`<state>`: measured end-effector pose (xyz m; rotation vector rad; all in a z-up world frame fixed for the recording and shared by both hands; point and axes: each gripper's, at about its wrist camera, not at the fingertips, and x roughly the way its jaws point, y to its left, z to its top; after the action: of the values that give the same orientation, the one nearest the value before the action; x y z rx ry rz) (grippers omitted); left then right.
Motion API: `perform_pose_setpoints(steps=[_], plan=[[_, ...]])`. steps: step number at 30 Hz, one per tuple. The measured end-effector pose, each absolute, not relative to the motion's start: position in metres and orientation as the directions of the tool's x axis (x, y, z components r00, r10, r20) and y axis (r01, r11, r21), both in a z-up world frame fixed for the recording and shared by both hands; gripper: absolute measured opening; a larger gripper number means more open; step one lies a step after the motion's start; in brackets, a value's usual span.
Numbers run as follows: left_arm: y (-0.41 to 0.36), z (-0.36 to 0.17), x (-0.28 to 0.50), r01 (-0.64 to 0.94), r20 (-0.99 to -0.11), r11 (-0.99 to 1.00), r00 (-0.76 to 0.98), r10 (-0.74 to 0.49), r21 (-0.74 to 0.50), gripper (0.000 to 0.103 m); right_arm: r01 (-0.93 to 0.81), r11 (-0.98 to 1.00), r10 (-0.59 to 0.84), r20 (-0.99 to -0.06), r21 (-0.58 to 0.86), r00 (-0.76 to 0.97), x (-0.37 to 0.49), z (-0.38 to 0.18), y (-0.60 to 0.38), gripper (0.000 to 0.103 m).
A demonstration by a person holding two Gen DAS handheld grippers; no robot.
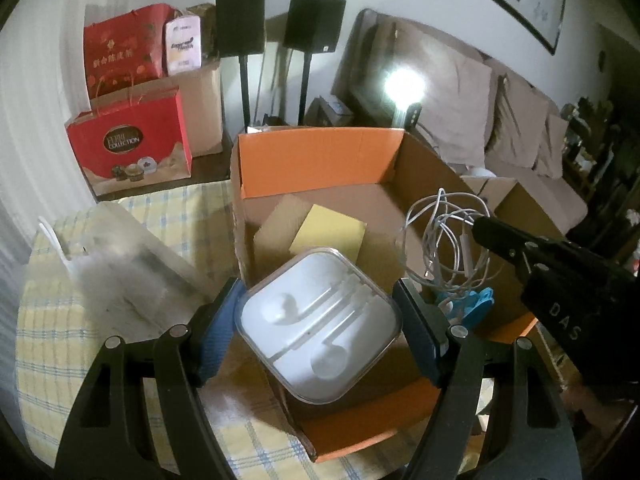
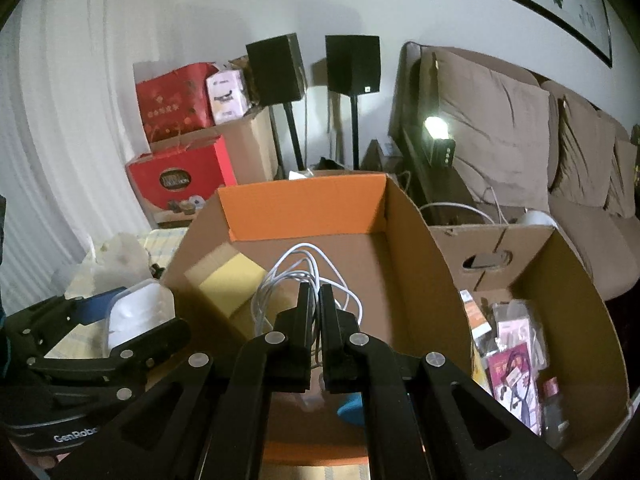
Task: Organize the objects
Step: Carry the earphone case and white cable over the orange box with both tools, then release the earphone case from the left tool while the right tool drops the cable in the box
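My left gripper (image 1: pixel 318 316) is shut on a clear plastic earphone case (image 1: pixel 320 326) with a white insert, held over the near edge of an open cardboard box (image 1: pixel 320 152) with orange flaps. My right gripper (image 2: pixel 316 300) is shut on a bundle of white earphone cable (image 2: pixel 304 276) and holds it above the box's inside; the cable also shows in the left wrist view (image 1: pixel 452 236). In the box lie a yellow pad (image 1: pixel 328 232) and a blue clip (image 1: pixel 472 306). The case and left gripper (image 2: pixel 116 316) show at the left of the right wrist view.
The box stands on a yellow checked tablecloth (image 1: pixel 60 344). A crumpled clear plastic bag (image 1: pixel 132 256) lies left of the box. A second cardboard box (image 2: pixel 560 320) with packets stands to the right. Red gift bags (image 1: pixel 128 152), two black speakers (image 1: pixel 240 20) and a sofa (image 1: pixel 500 120) are behind.
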<state>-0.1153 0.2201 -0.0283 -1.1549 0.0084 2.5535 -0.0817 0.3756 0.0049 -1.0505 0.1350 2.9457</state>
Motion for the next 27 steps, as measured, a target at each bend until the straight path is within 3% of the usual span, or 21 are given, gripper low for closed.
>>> perform_pose_setpoints(steps=[19, 27], plan=[[0.227, -0.045, -0.111, -0.306, -0.721, -0.949, -0.64, 0.264, -0.076, 0.073, -0.051, -0.996, -0.012, -0.68, 0.073, -0.733, -0.082, -0.034, 0.383, 0.003], [0.229, -0.041, -0.107, -0.329, -0.715, -0.94, -0.635, 0.292, -0.092, 0.083, -0.063, -0.995, -0.004, -0.687, 0.072, -0.727, -0.077, -0.037, 0.385, 0.008]])
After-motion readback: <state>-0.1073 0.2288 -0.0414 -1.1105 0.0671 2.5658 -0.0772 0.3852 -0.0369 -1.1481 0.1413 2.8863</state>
